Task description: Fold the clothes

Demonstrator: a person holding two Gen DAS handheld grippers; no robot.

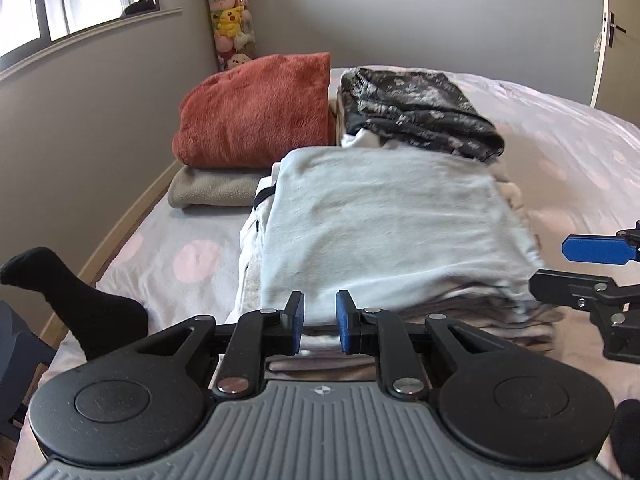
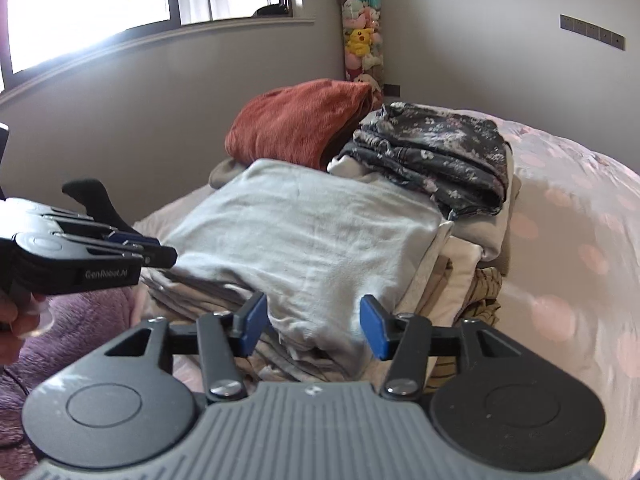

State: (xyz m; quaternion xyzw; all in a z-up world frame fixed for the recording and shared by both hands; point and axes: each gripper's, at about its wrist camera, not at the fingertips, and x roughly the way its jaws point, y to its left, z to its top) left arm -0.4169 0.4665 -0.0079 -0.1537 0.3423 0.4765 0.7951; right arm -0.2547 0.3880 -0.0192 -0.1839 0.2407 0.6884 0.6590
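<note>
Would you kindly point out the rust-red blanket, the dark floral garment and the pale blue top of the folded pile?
rust-red blanket (image 1: 256,112), left wrist view, middle of its fluffy front.
dark floral garment (image 2: 436,156), right wrist view, centre of its top fold.
pale blue top (image 2: 304,232), right wrist view, middle of its flat upper face.

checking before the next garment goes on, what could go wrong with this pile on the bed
1. The pale blue folded garment tops a tall stack whose lower layers splay out unevenly near the right hand-held gripper; a nudge could shift them.
2. The dark floral garment overhangs its pile and may slide off.
3. The left hand-held gripper sits close to the stack's front edge and could snag a layer.
</note>
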